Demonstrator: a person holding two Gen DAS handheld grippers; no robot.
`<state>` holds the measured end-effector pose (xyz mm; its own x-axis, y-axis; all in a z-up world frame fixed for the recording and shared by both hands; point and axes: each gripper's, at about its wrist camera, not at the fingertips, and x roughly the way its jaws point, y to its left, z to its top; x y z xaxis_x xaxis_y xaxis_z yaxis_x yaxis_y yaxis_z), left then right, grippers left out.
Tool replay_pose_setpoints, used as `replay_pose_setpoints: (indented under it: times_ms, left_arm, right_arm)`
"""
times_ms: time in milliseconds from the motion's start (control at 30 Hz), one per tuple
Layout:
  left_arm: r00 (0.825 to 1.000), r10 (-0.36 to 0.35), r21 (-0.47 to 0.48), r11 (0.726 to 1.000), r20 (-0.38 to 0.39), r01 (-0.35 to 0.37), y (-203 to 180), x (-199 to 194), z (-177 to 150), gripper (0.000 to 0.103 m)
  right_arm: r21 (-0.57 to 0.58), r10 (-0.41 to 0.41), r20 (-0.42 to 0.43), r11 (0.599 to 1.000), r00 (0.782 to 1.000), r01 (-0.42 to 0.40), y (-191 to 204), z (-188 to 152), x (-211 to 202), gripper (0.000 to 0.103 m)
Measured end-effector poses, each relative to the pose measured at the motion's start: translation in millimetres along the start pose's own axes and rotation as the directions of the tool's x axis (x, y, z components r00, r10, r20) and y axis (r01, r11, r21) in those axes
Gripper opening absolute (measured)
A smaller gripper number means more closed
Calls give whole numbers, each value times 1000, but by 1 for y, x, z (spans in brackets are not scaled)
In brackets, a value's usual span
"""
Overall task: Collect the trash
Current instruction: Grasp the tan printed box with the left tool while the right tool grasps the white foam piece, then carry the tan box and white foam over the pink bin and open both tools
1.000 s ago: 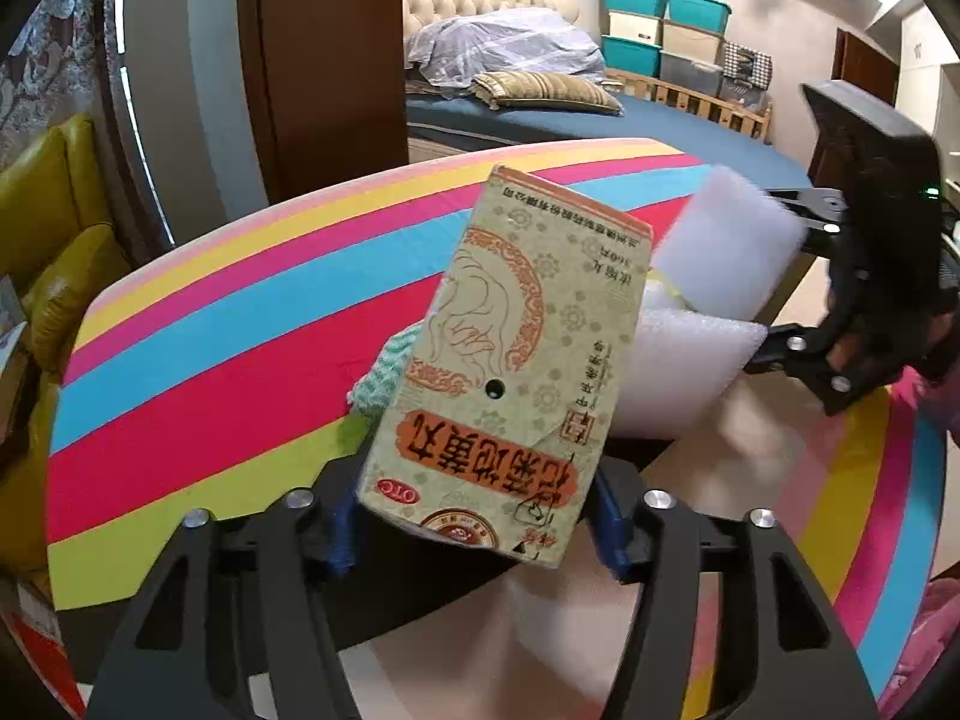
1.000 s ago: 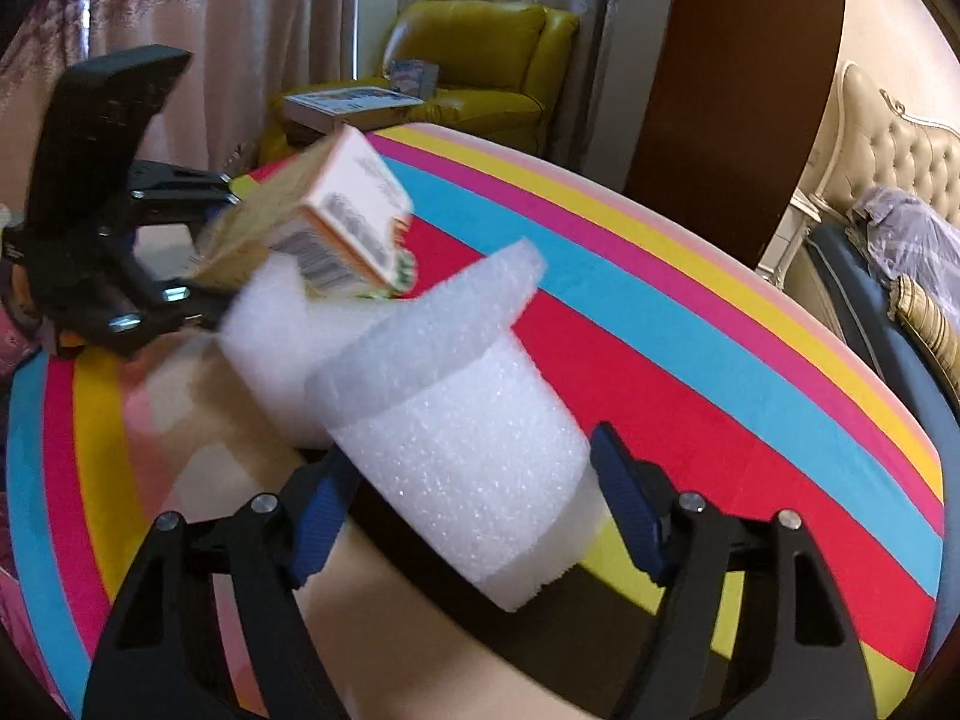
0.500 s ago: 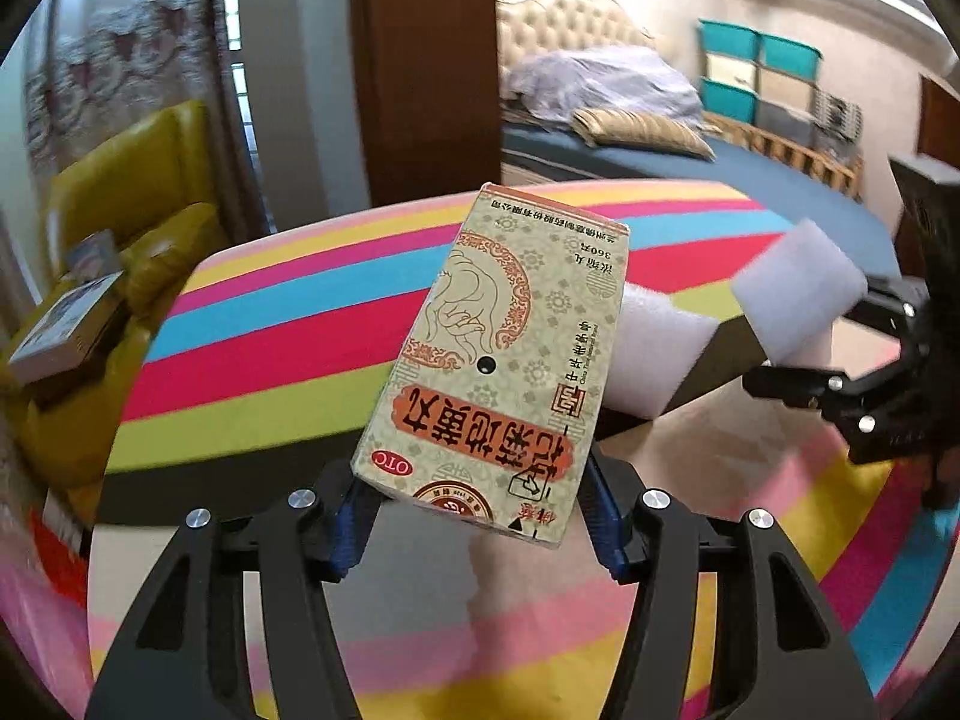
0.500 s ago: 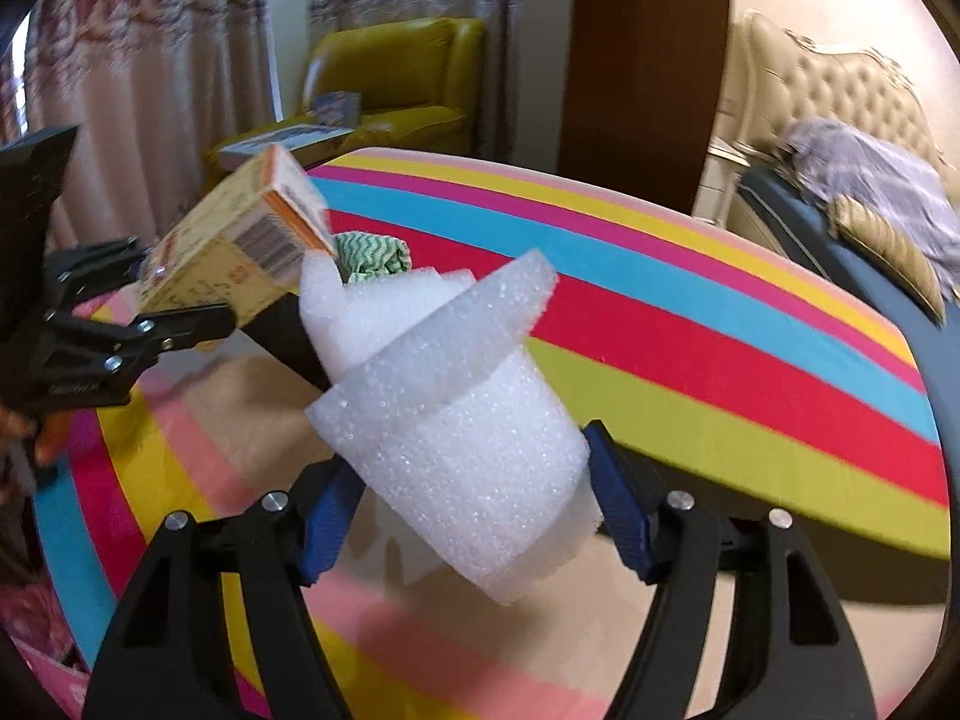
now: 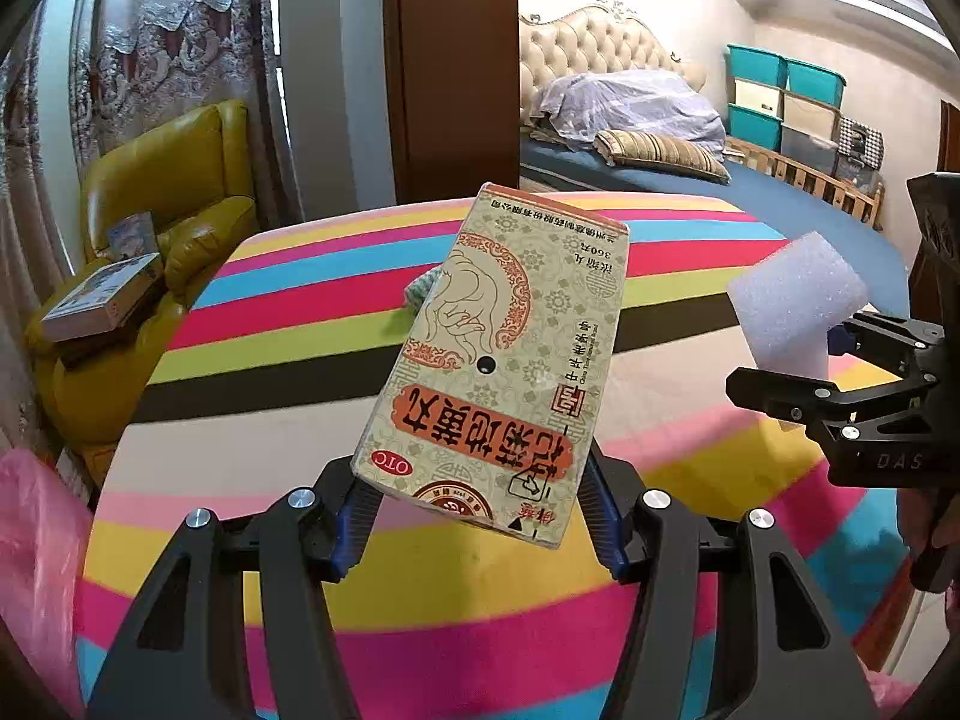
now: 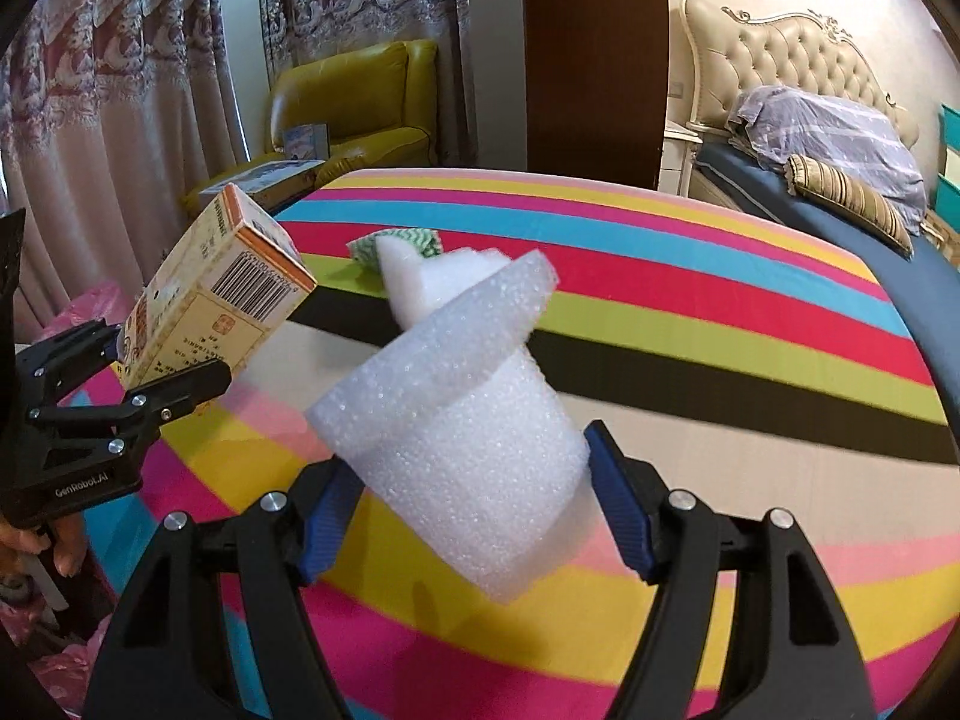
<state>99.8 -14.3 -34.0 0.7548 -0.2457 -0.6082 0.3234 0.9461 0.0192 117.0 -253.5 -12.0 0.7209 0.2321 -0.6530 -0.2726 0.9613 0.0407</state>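
Observation:
My left gripper (image 5: 477,525) is shut on a beige medicine box (image 5: 504,354) with red Chinese print, held tilted above the striped table (image 5: 270,324). That box (image 6: 210,288) and the left gripper (image 6: 162,372) show at the left of the right wrist view. My right gripper (image 6: 474,516) is shut on a roll of white foam sheet (image 6: 462,438); the foam (image 5: 792,306) and the right gripper (image 5: 840,372) appear at the right edge of the left wrist view. A green-and-white patterned wrapper (image 6: 396,243) lies on the table behind the foam, and pokes out (image 5: 423,291) behind the box.
A pink plastic bag (image 5: 36,546) hangs at the table's near left edge. A yellow armchair (image 5: 162,204) with books stands past the table's left side. A bed (image 5: 660,168) and stacked storage bins (image 5: 786,96) lie beyond the far edge. A hand (image 6: 54,546) grips the left tool.
Both grippers have swung leftward across the table with their loads still held. The armchair and pink bag have come into sight. The foam and box have drawn apart.

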Motion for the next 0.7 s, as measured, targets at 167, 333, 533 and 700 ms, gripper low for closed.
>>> replay_pose_setpoints:
  times_ms: [167, 333, 533, 700]
  left_arm:
    - [1000, 13, -7, 1000, 19, -13, 3, -19, -14, 55]
    - [999, 18, -39, 999, 40, -17, 5, -42, -28, 55]
    - [997, 33, -80, 996, 68, -27, 14, -66, -48, 55]
    - [997, 38, -125, 992, 64, -30, 23, -72, -67, 55]
  right_arm:
    - [-3, 2, 30, 1000, 1000, -2, 13, -11, -20, 70]
    - [-9, 5, 63, 1000, 998, -5, 23, -19, -42, 70]
    - [-14, 17, 95, 1000, 995, -16, 36, -20, -58, 70]
    - [-7, 39, 98, 999, 994, -38, 45, -22, -53, 70]
